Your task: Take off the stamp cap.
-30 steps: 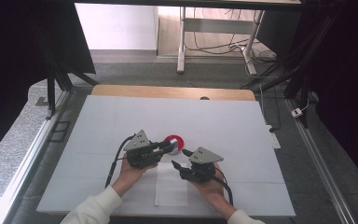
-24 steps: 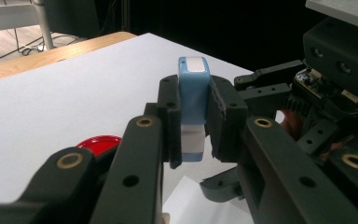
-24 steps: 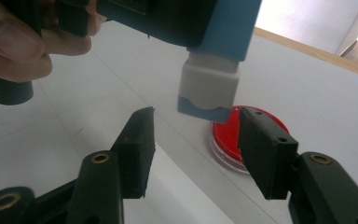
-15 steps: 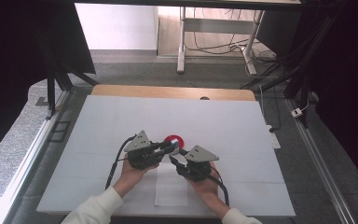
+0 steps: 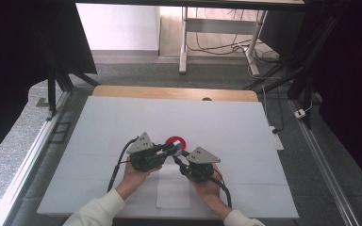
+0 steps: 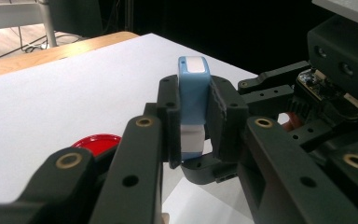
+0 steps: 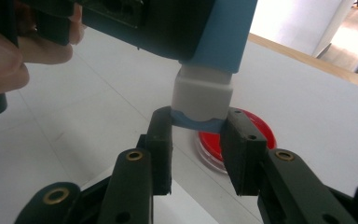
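In the high view the left hand-held gripper [image 5: 173, 149] and the right hand-held gripper [image 5: 176, 160] meet tip to tip near the front of the white tabletop [image 5: 122, 122], with a red lid [image 5: 176, 141] just behind their tips; the thing between them is too small to read there. The left gripper view shows it clearly: a blue and white block [image 6: 192, 105] stands upright, clenched between the left hand-held gripper [image 6: 193, 119] pads, and the red lid [image 6: 95, 141] lies on the tabletop to the left of them. The right gripper view shows the lower end of the block [image 7: 204, 95]: the right hand-held gripper [image 7: 198, 140] grasps its blue bottom edge from both sides. One second ago the right jaws stood wider; they have just been closing onto the block. Both hands stayed in the same place.
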A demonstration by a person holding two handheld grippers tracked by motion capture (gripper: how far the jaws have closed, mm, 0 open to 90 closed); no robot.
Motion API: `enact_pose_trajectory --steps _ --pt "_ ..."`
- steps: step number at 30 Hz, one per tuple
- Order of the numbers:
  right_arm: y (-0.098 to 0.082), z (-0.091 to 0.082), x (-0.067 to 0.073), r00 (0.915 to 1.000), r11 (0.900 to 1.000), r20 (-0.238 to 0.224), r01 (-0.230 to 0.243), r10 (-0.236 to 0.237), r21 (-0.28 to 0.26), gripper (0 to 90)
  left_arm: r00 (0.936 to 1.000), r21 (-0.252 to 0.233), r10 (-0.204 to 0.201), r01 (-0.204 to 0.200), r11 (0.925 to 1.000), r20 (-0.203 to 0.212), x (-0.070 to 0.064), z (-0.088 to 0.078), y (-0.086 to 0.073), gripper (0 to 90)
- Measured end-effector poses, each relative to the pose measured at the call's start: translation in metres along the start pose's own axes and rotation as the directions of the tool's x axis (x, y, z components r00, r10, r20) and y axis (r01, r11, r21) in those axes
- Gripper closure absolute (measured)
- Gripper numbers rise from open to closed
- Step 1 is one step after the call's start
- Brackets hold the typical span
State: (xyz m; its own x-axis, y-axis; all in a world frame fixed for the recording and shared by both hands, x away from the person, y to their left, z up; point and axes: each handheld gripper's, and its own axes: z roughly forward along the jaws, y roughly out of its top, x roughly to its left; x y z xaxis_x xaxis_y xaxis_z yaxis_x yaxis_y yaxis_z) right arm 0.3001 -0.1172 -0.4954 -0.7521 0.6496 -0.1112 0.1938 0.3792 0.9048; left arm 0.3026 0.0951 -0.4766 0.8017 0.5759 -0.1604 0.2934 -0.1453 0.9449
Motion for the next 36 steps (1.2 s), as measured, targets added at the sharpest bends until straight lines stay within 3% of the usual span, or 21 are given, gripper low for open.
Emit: enact_pose_trajectory --steps 6,10,19,25,29,36 --pt "-0.0002 0.0008 0.0011 0.9998 1.0 0.002 0.02 -0.02 0.009 66.0 0.9999 -0.003 -0.013 0.013 0.9999 -0.003 0.0009 0.0027 -0.0003 71.7" --pt "-0.0006 0.0011 0.0042 0.9991 0.999 0.006 0.042 -0.042 0.011 66.1 0.9999 0.0 0.006 -0.006 1.0 -0.015 -0.0006 0.0047 0.0003 74.3" --pt "-0.0009 0.0013 0.003 0.9997 1.0 -0.001 0.023 -0.023 0.012 66.1 0.9996 0.0 0.009 -0.009 1.0 -0.029 -0.0023 0.0051 -0.0002 75.7" --pt "-0.0009 -0.0008 0.003 0.9997 1.0 0.009 0.024 -0.024 0.0 66.7 0.999 -0.035 -0.03 0.029 0.999 -0.033 -0.0028 0.0038 -0.0022 75.9" --pt "-0.0025 -0.0007 0.0048 0.9996 1.0 0.015 0.024 -0.024 -0.002 66.8 0.9987 -0.026 -0.044 0.044 0.9987 -0.024 -0.001 0.0036 -0.0029 75.9" --pt "-0.0013 0.0011 0.004 0.9966 0.996 0.009 0.082 -0.082 0.035 66.9 0.9978 -0.006 -0.067 0.067 0.9978 -0.006 0.0033 0.0036 -0.0034 75.9"
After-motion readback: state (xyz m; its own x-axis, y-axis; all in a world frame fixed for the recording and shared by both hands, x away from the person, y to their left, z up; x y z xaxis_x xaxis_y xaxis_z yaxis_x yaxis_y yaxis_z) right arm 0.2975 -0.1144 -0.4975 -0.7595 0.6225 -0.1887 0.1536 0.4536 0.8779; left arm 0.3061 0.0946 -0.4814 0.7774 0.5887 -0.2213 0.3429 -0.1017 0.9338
